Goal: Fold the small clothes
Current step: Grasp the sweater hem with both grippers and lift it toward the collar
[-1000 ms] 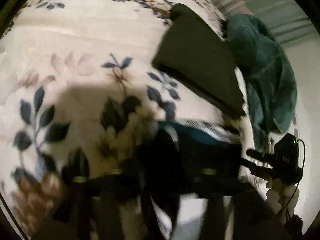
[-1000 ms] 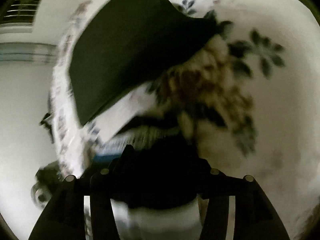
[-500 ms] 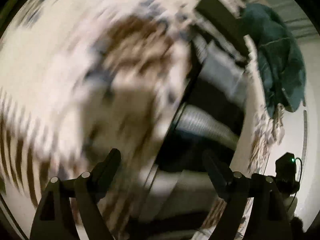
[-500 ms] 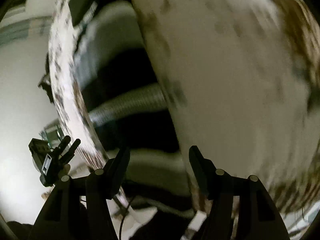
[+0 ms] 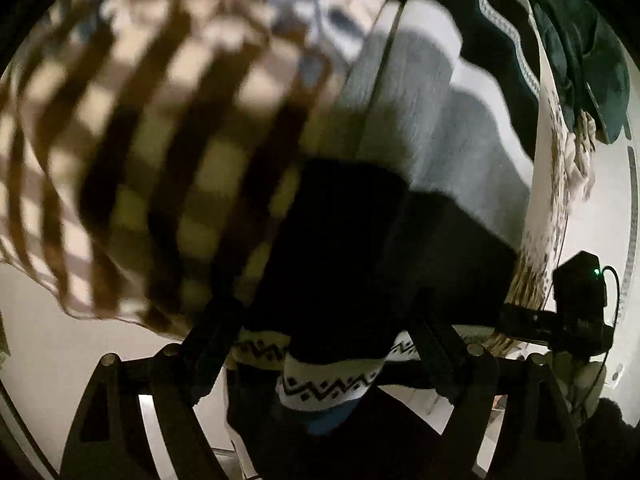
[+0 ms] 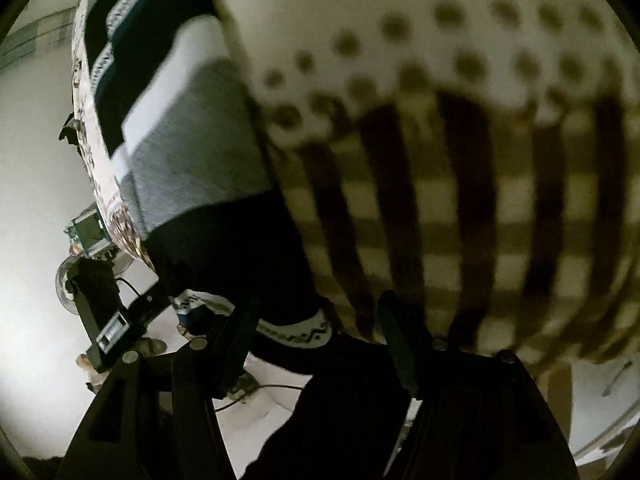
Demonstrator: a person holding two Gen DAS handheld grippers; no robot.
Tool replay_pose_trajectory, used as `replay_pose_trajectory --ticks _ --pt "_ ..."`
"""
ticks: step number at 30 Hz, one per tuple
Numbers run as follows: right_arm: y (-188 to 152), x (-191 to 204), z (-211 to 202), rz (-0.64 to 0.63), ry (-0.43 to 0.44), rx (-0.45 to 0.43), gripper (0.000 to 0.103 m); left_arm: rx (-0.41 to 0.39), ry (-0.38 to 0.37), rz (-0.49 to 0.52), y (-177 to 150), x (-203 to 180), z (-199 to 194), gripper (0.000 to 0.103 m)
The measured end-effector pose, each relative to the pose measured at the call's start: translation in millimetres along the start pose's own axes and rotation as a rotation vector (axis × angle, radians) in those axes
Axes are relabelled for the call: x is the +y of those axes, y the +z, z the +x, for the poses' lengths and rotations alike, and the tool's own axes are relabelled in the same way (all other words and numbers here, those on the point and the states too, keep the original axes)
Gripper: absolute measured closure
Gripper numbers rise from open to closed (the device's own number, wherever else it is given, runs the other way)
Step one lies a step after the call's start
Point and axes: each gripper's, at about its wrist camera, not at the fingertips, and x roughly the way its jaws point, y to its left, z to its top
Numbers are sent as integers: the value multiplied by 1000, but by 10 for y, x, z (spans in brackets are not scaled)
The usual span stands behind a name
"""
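Left gripper (image 5: 320, 344) stands with fingers spread wide, nothing clamped; the banded sweater (image 5: 424, 128) lies directly ahead, its patterned hem (image 5: 324, 384) hanging between the fingers. Right gripper (image 6: 316, 328) likewise stands spread and holds nothing; the sweater's long axis runs away forward-left, so the left gripper looks nearer.

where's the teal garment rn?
Left wrist view, top right: the teal garment is heaped at the far edge of the bed, beyond the striped knit. Not visible in the right view.
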Motion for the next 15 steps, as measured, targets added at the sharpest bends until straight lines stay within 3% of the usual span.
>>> replay_pose_trajectory --ticks 7,9,11,14,15 --pt "-109 -48 293 -26 84 -19 38 -49 -108 -57 -16 140 0 24" --pt "-138 25 380 -24 91 -25 38 -83 -135 -74 -54 181 -55 43" --pt "-215 80 454 -24 97 -30 38 -101 -148 -75 -136 177 -56 71" --pt "-290 177 598 -22 104 -15 52 -121 -174 -91 -215 209 -119 86" --pt "-319 207 628 -27 88 -16 66 -126 -184 -98 -231 195 -146 87"
